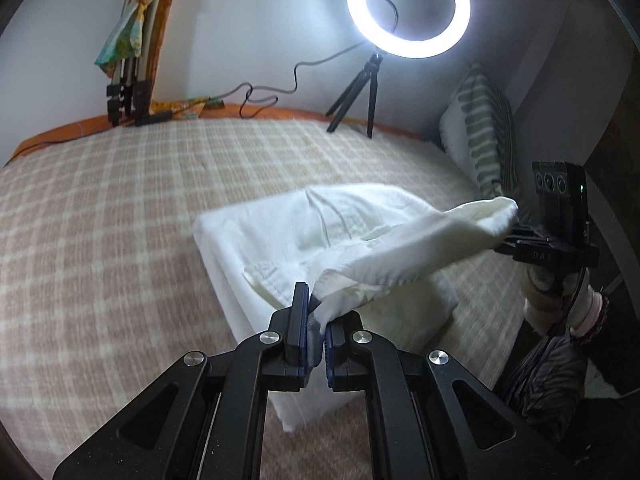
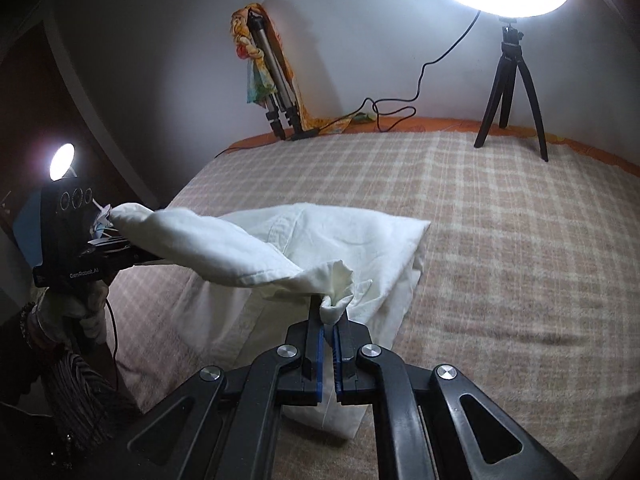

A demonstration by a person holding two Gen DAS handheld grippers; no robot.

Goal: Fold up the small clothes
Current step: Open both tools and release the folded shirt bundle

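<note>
While partly on checked blanket [image 1: 100,208], white garment [image 1: 320,220] w/ edge pinched by left hand-held gripper [image 1: 316,320] & right hand-held gripper [image 2: 330,316].

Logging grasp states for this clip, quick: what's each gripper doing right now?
Left gripper: shut on one end of the white cloth, lifted off the bed.
Right gripper: shut on the cloth's other end.

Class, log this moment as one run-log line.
left gripper: shut on white cotton garment | right gripper: shut on garment | lifted edge spans grippers | rest lies on checked blanket
</note>
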